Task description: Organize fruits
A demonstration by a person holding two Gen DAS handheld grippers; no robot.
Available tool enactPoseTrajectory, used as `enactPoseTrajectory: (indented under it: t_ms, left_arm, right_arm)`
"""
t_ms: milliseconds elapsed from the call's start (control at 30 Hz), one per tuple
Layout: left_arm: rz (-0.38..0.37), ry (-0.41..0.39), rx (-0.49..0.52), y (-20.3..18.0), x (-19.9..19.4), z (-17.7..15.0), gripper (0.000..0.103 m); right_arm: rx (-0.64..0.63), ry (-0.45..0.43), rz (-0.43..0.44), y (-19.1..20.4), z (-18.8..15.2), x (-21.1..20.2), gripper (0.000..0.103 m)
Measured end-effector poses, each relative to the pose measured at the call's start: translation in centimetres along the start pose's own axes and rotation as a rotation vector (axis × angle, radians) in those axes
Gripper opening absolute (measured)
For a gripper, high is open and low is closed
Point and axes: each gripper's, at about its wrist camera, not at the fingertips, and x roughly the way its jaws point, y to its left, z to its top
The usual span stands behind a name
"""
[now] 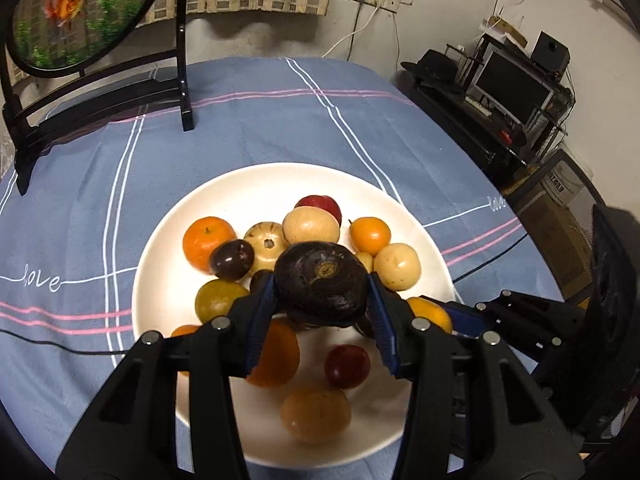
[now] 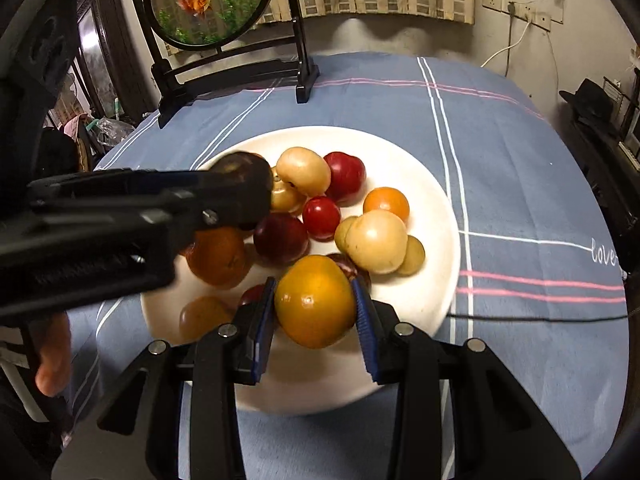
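A white plate on the blue cloth holds several fruits: oranges, pale yellow ones, red and dark purple ones. My left gripper is shut on a dark purple fruit, held above the plate; its blue pads press both sides. In the right wrist view the same fruit shows at the left gripper's tip, over the plate's left part. My right gripper is shut on an orange fruit, lifted above the near side of the plate.
A round goldfish picture on a black stand rises at the table's far left. A black cable runs across the cloth. Shelves with a monitor stand to the right. A hand grips the left tool.
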Motion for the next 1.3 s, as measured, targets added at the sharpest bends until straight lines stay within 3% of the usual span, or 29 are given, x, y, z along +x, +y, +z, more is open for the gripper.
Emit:
enactPoseTrajectory:
  t_ms: [133,167,233,333,400,500,567,633,800,1000,1233,1300]
  left_arm:
    - [-0.003,0.027,-0.009,0.2,1.1,0.2,0.048]
    - [0.0,0.022,-0.016,0.2,1.1,0.3,0.053]
    - [0.013,-0.002,-0.022,0.3,0.8,0.3,0.071]
    - [0.012,-0.035,-0.014,0.2,-0.2,0.3,0.076]
    - [0.016,-0.042,-0.015,0.1,-0.7,0.3,0.086]
    - [0.01,-0.069,-0.032,0.0,-2.1,-0.1,0.091]
    - [0.017,-0.087,-0.043,0.0,-3.1,-0.8,0.098]
    - [0.033,-0.116,-0.057,-0.1,-4.6,-1.8,0.1]
    - [0.091,-0.163,-0.07,-0.5,-8.7,-5.7,0.101]
    - [0.123,-0.138,-0.094,0.0,-11.8,-10.5,0.101]
    - [0.201,-0.172,-0.059,-0.5,-14.3,-13.4,0.101]
    - [0.188,-0.162,-0.052,-0.8,-14.5,-13.9,0.101]
  right_arm:
    - [0.002,0.032,0.008,0.1,-0.1,0.9,0.039]
    - [0.001,0.042,0.003,0.2,-0.1,1.1,0.04]
    - [-0.019,0.021,-0.028,0.5,-0.2,0.8,0.068]
    - [-0.058,-0.009,-0.078,1.3,-0.1,0.0,0.073]
    - [-0.071,-0.012,-0.101,1.7,-0.2,-0.3,0.077]
    - [-0.073,0.003,-0.112,2.1,-0.6,-0.6,0.102]
    - [-0.069,-0.003,-0.14,2.3,-1.1,-1.4,0.102]
    - [-0.06,-0.022,-0.178,2.5,-1.8,-2.6,0.102]
    - [0.001,-0.05,-0.164,2.9,-4.5,-5.9,0.102]
    - [-0.011,-0.03,-0.237,4.7,-7.4,-7.3,0.102]
    - [0.005,-0.03,-0.23,5.9,-8.7,-8.8,0.102]
    - [0.004,-0.043,-0.231,6.4,-8.9,-9.4,0.102]
